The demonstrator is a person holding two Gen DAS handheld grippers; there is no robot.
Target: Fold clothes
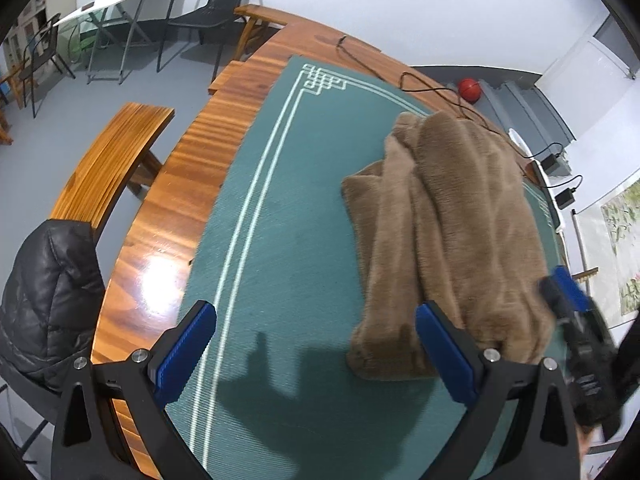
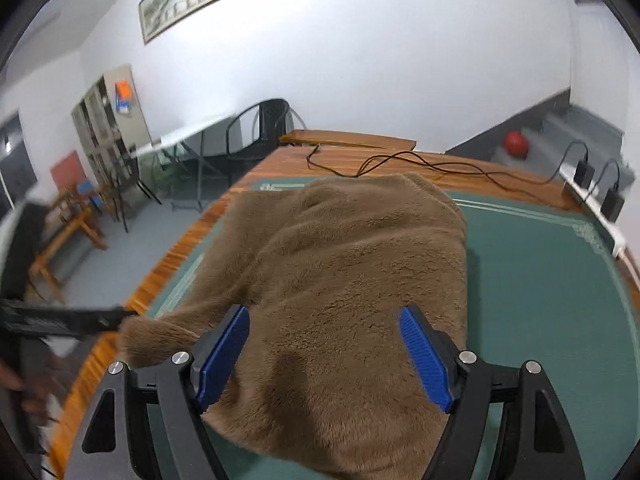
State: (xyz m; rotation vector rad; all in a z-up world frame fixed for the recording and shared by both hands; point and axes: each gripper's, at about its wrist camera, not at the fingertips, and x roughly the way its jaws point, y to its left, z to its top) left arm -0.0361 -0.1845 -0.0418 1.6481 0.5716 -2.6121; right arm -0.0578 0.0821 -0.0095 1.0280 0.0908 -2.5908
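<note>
A brown fleece garment (image 1: 452, 232) lies folded in a long bundle on the green mat (image 1: 280, 220). My left gripper (image 1: 316, 344) is open and empty above the mat, just left of the garment's near end. In the right wrist view the garment (image 2: 344, 264) fills the middle, and my right gripper (image 2: 324, 348) is open above it with nothing between its blue pads. The right gripper also shows blurred at the right edge of the left wrist view (image 1: 576, 320).
The mat lies on a wooden table (image 1: 160, 216) with black cables (image 2: 420, 164) and chargers at its far side. A wooden bench (image 1: 108, 160) and a black jacket on a chair (image 1: 44, 300) stand to the left. A red ball (image 1: 469, 90) lies on the stairs.
</note>
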